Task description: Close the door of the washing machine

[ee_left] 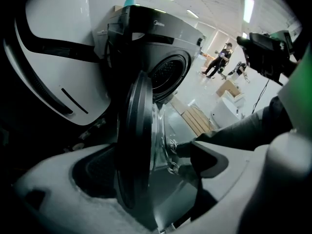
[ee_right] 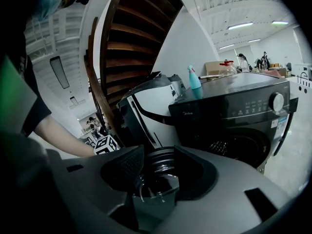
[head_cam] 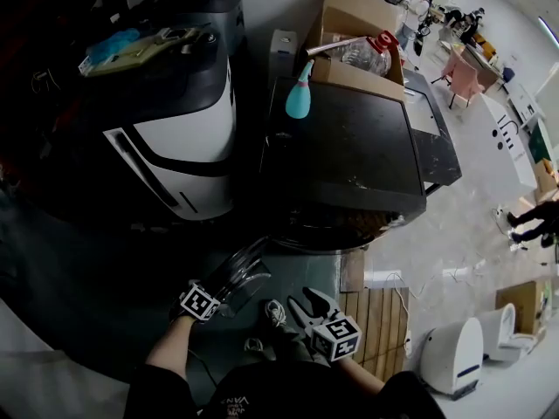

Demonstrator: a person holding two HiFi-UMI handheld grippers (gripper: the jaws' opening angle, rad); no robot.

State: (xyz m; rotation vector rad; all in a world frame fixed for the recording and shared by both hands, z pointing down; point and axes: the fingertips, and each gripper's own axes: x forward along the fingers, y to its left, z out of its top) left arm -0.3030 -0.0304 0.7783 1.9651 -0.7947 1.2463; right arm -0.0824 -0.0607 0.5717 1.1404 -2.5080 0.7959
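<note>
My left tongs point(head_cam: 217, 291) stand spread wide astride the rim of the washing machine's round door point(ee_left: 131, 145). One jaw is on the door's outer face and the other reaches in toward its glass bowl. I cannot make out whether the pads actually press on the door. The door hangs swung out, low in front of the dark front-loading washing machine point(head_cam: 349, 147), clear of the drum opening point(ee_left: 168, 77), so it is still open.

My right tongs point(head_cam: 310, 302) are spread as well and pinch nothing. They sit just beside the door on its glass side, and through their gap I look at the bowl and its ringed frame.

A teal spray bottle point(head_cam: 298, 94) stands on the machine's top near the back left corner. A white and black appliance point(head_cam: 188, 155) stands close against the machine's left side. A slatted wooden board point(head_cam: 380, 321) lies on the floor to my right.
</note>
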